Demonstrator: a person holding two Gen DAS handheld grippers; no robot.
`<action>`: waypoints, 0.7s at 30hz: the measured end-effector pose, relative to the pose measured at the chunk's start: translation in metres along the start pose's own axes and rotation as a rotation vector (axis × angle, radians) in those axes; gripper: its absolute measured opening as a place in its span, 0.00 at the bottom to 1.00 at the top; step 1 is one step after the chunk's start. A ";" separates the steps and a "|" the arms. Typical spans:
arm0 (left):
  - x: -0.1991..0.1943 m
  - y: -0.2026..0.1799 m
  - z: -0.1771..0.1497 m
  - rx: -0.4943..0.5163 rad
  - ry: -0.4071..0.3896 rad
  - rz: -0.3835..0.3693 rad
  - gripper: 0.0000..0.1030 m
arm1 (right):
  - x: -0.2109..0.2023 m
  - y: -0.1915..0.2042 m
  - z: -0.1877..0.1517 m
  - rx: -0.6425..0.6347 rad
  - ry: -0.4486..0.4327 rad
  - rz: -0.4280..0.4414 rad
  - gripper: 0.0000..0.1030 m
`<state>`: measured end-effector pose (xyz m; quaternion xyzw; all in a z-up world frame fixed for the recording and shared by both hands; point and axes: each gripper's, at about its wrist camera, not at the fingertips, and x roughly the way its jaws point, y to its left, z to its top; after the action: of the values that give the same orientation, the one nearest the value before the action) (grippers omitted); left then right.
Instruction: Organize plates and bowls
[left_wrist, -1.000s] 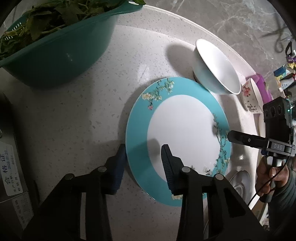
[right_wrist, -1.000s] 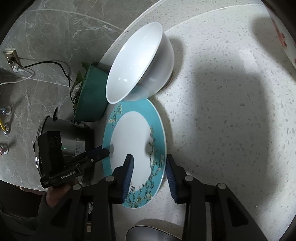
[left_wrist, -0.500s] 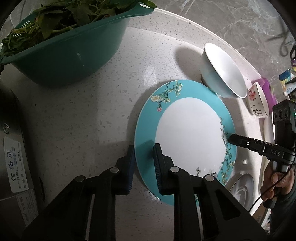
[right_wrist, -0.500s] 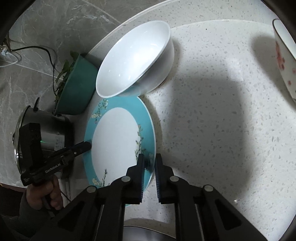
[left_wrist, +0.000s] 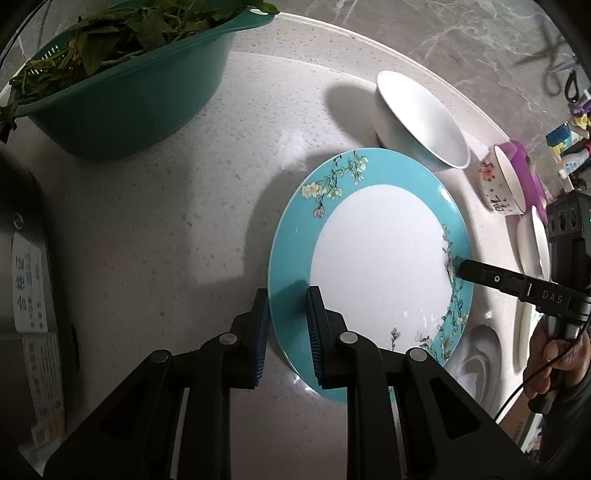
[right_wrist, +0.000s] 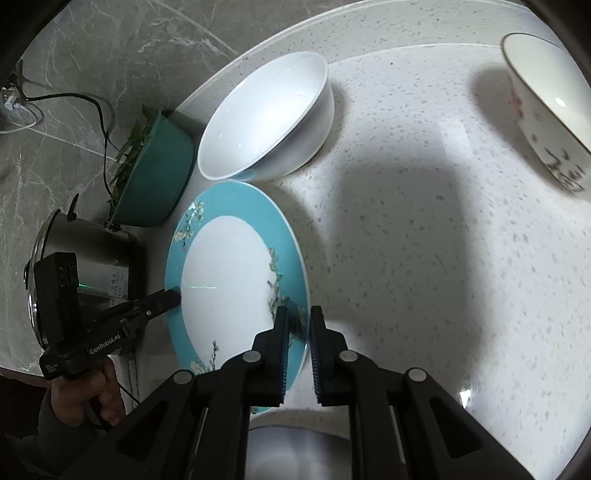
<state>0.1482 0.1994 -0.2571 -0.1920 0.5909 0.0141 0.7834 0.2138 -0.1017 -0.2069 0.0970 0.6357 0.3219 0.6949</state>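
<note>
on speckled counter (left_wrist: 155, 229), marble wall (left_wrist: 461, 37)

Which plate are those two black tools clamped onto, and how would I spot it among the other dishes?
Start at the speckled white counter and the big teal colander of greens. In front of the plain white bowl lies the plate, pinched on opposite edges by the left tool and right tool. It alone has a turquoise rim with blossom branches around a white centre.

We see home kitchen: speckled stone counter (left_wrist: 155, 221), marble-tiled wall (right_wrist: 110, 48), green colander of leafy greens (left_wrist: 122, 92) far beyond left tongs, steel cooker (right_wrist: 92, 254) leftward.
</note>
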 end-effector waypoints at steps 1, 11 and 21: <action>-0.003 -0.002 -0.001 0.004 -0.002 -0.002 0.17 | -0.002 0.000 -0.001 0.004 -0.002 -0.001 0.13; -0.041 -0.033 -0.010 0.063 -0.011 -0.036 0.17 | -0.045 0.005 -0.015 0.054 -0.051 -0.012 0.13; -0.061 -0.074 -0.053 0.155 0.035 -0.101 0.17 | -0.092 -0.002 -0.065 0.141 -0.109 -0.059 0.13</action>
<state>0.0994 0.1270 -0.1913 -0.1606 0.5935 -0.0744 0.7852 0.1540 -0.1737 -0.1441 0.1444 0.6206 0.2500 0.7291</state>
